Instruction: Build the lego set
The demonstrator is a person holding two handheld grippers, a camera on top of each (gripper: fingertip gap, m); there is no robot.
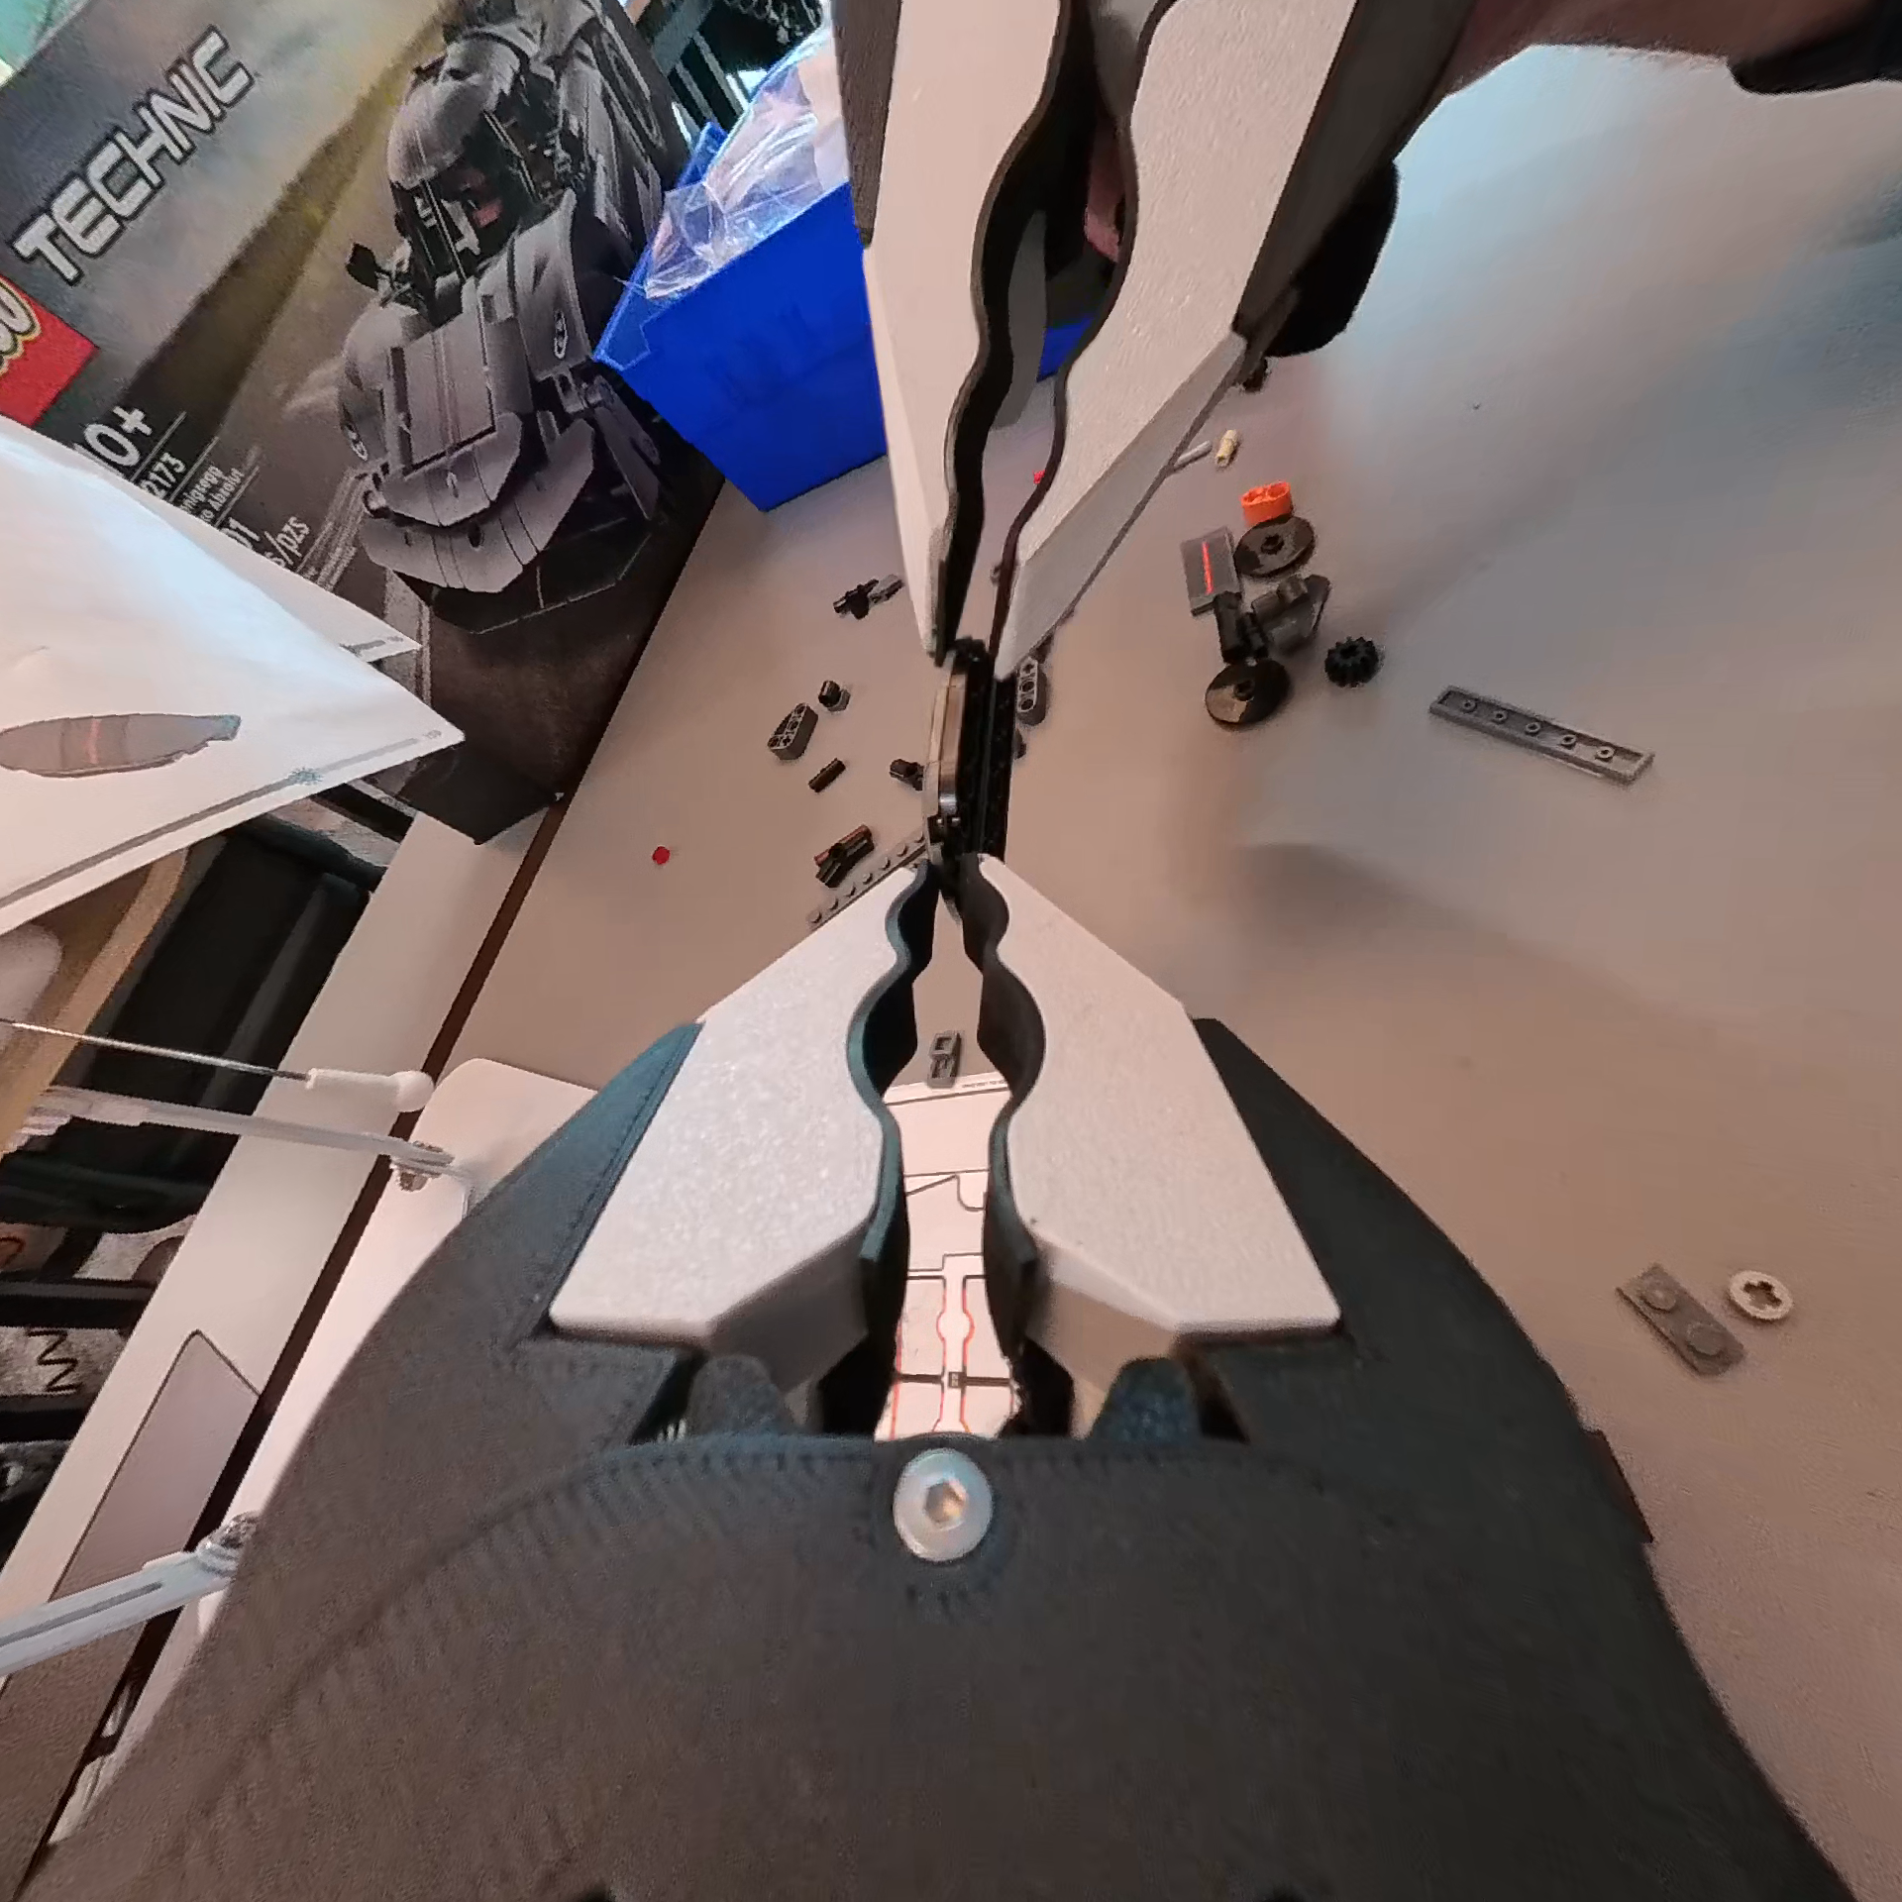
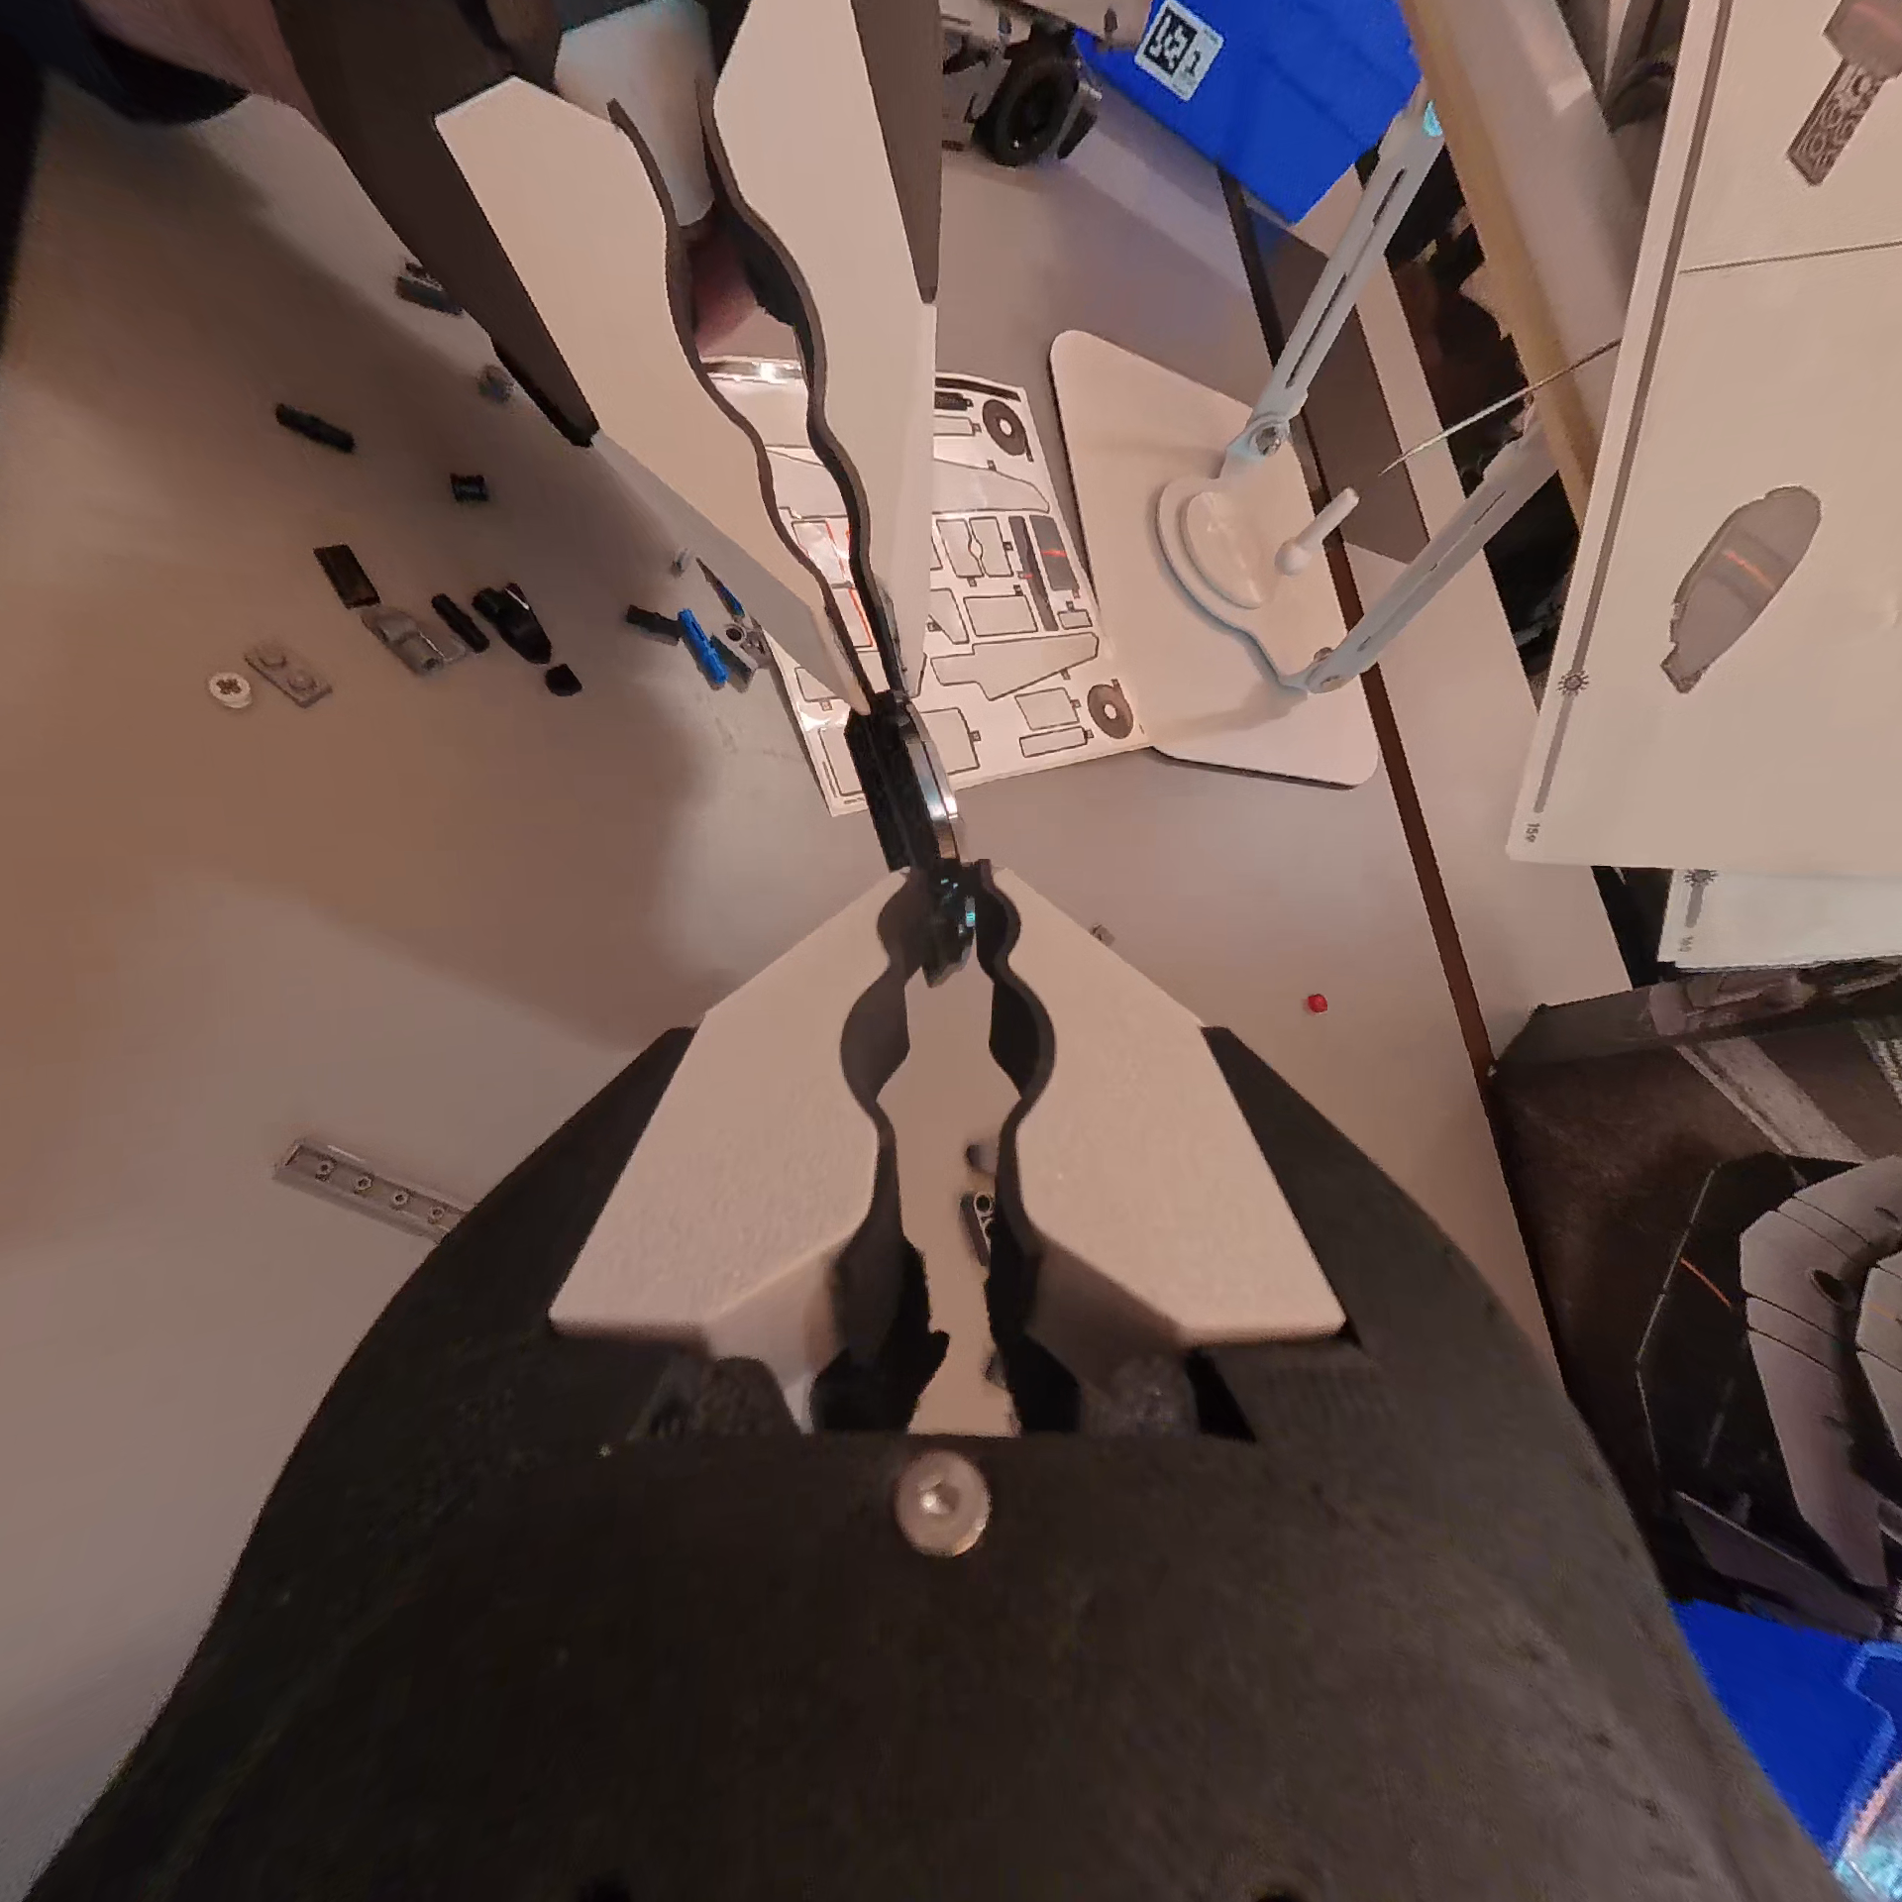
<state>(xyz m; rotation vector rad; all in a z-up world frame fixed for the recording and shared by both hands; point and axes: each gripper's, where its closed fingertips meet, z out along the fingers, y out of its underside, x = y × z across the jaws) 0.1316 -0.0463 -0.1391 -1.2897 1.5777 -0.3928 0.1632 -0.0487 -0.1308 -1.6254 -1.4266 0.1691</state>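
Observation:
A small flat black and grey lego assembly (image 1: 967, 751) hangs in the air above the pale table (image 1: 1544, 1029), held edge-on between the two grippers. My left gripper (image 1: 952, 875) is shut on its near end. My right gripper (image 1: 967, 643) comes down from the top of the left wrist view and is shut on the far end. In the right wrist view the same assembly (image 2: 906, 782) runs from my right gripper (image 2: 942, 901), shut on it, up to my left gripper (image 2: 880, 700). The two grippers point at each other, tip to tip.
Loose dark parts (image 1: 1256, 607) lie scattered on the table, with a long grey holed plate (image 1: 1541, 733) and a small red stud (image 1: 661, 853). A blue bin (image 1: 751, 360) and the set's box (image 1: 309, 309) stand behind. A sticker sheet (image 2: 1019, 618), a white stand (image 2: 1214, 576) and the instruction booklet (image 2: 1750, 412) are close by. Tip to tip, the grippers are about 4 cm apart.

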